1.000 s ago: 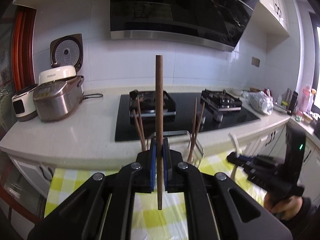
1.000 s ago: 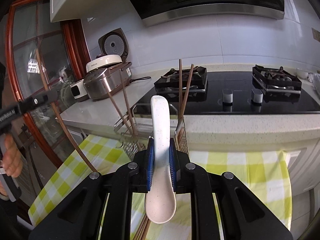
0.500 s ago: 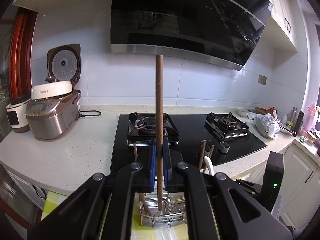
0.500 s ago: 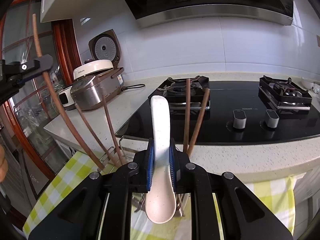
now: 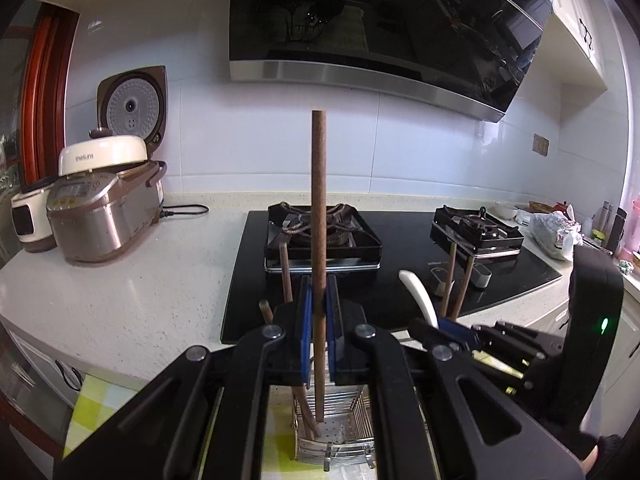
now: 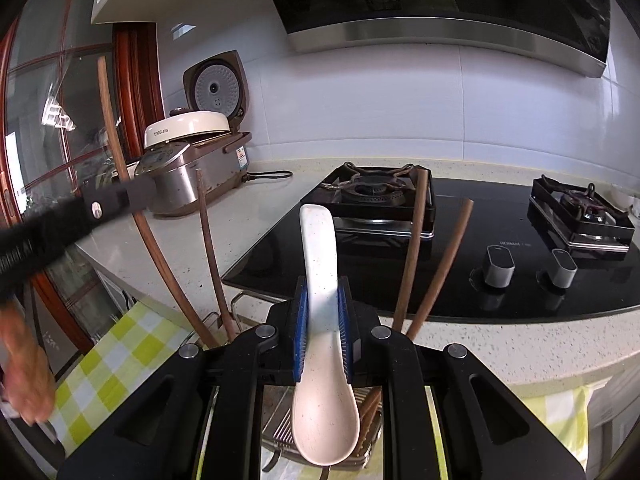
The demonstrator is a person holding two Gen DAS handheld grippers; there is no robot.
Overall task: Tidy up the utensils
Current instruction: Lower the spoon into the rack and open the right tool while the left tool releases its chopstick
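Observation:
My left gripper [image 5: 319,308] is shut on a brown chopstick [image 5: 318,208] held upright, its lower tip down inside the metal wire utensil rack [image 5: 340,440]. Other chopsticks [image 5: 285,276] lean in that rack. To the right, my right gripper [image 5: 440,322] grips a white spoon [image 5: 418,296]. In the right wrist view my right gripper [image 6: 322,328] is shut on the spoon's [image 6: 320,264] handle, bowl hanging down over the rack [image 6: 280,432]. Two chopsticks [image 6: 412,248] stand behind it. My left gripper [image 6: 120,198] and its chopstick [image 6: 116,148] show at the left.
The rack stands on a yellow-checked cloth [image 6: 120,352] in front of a speckled counter [image 5: 120,288]. A black gas hob [image 6: 480,232] lies behind it, with rice cookers [image 5: 104,216] at the left and a range hood [image 5: 380,32] above. A person's hand [image 6: 24,376] is at the left edge.
Both grippers have moved forward over the rack. The left one's chopstick has come down so that its tip now sits inside the rack. The spoon now hangs above the rack.

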